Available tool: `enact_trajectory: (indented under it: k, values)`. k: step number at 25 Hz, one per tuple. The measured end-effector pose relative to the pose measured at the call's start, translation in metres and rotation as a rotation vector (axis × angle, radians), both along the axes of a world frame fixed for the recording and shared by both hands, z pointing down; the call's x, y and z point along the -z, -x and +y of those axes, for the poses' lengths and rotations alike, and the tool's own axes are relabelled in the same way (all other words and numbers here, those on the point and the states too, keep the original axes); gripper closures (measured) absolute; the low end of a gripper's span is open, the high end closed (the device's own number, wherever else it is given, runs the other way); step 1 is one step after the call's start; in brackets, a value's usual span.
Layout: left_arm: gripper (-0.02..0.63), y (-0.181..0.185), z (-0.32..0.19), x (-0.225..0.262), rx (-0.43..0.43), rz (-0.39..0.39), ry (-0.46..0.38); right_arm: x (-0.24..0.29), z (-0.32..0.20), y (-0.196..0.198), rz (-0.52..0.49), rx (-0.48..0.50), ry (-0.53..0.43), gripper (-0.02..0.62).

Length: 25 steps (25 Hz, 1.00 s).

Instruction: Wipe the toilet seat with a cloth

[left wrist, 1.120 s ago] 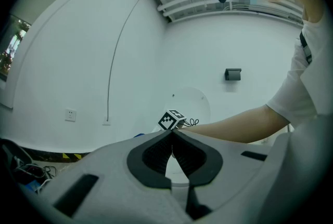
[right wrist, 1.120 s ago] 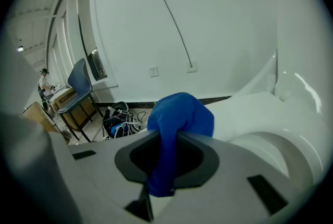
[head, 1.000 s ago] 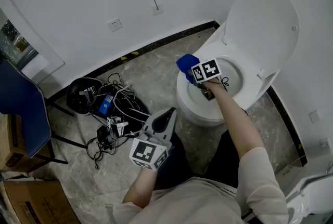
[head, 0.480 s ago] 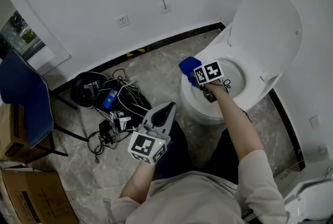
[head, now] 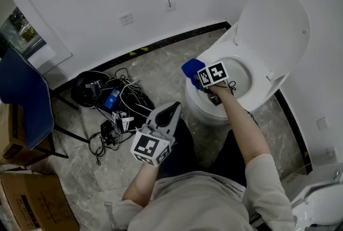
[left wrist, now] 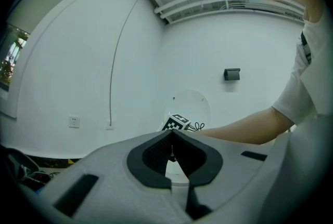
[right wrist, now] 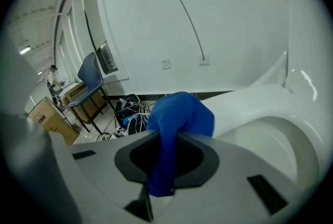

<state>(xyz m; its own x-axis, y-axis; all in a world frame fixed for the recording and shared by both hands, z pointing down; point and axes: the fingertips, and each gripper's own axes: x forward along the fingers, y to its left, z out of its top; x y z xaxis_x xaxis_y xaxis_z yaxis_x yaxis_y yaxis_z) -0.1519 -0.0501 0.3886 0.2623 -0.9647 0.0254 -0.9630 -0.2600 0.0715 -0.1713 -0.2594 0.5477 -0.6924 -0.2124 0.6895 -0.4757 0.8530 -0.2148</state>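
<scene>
Blue fabric cloth (head: pixel 191 68), head view first: had it moved over the last second? asked the first.

Hardly, said the second. It stayed bunched on the near-left rim of the white plastic toilet seat (head: pixel 256 88), just ahead of the right gripper (head: pixel 197 73), with the round white lid (head: pixel 273 26) up behind. The left gripper (head: pixel 169 117) stayed raised over the person's lap, well apart from the toilet. I judged the wipe was dwelling on that one stretch, with most of the ring left to do.

And the left gripper view?

Its jaws were pressed together on nothing, pointing towards the toilet.

The right gripper view?

There the right gripper was clamped on the cloth (right wrist: pixel 179 114). A strip ran down between the jaws and the rest bulged over the tips, seemingly resting against the toilet seat (right wrist: pixel 260 103). So the cloth sat just in front of the claw, between it and the seat.
</scene>
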Motion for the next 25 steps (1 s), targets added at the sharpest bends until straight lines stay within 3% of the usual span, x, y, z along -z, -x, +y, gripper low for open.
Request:
enact_trajectory:
  k: [12, 25]
  values:
    - [0.597, -0.002, 0.006, 0.008, -0.006, -0.015, -0.011, -0.001, 0.029, -0.003, 0.035, 0.054, 0.007, 0.537]
    - [0.597, -0.006, 0.003, 0.000, -0.025, 0.016, 0.000, -0.002, 0.042, -0.010, 0.029, 0.044, 0.018, 0.537]
